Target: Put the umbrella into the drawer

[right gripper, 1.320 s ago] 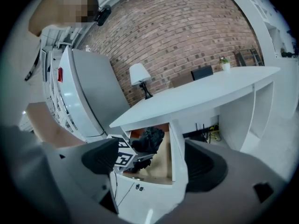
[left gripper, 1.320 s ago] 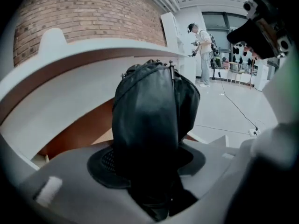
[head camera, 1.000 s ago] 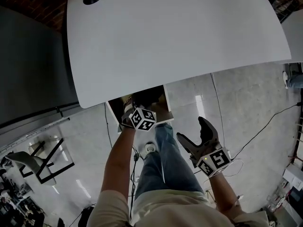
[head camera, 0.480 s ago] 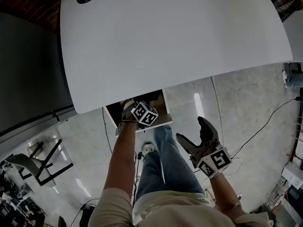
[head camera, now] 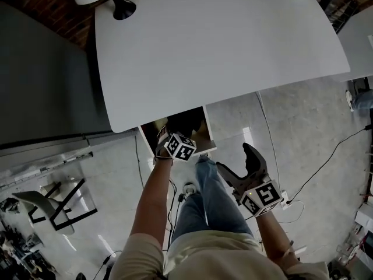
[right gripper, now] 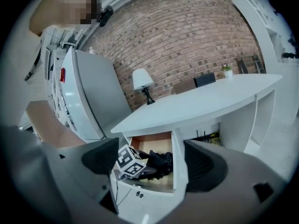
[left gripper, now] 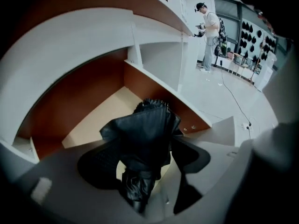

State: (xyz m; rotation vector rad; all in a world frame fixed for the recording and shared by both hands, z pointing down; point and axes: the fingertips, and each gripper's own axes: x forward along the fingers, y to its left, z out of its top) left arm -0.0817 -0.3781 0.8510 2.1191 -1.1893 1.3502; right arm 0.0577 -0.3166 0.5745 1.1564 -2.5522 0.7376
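Left gripper view shows the left gripper (left gripper: 145, 161), jaws opening around the umbrella (left gripper: 145, 132), a black, folded bundle of crumpled fabric pointing down into the open drawer (left gripper: 91, 122). The right gripper (right gripper: 154, 160) hangs aside, jaws spread, grasping nothing.

The umbrella (left gripper: 149, 125) lies between the fingers of the left gripper (left gripper: 145, 160), whose jaws are opening, and it runs on past the fingertips into the pulled-out drawer (left gripper: 93, 120) below and ahead of them. That drawer sits under the near edge of the desk (head camera: 221, 51), with a table lamp (head camera: 122, 7) at the desk's far left corner. The right gripper (head camera: 234, 157) stands apart to the drawer's right, with nothing between its spread fingers.
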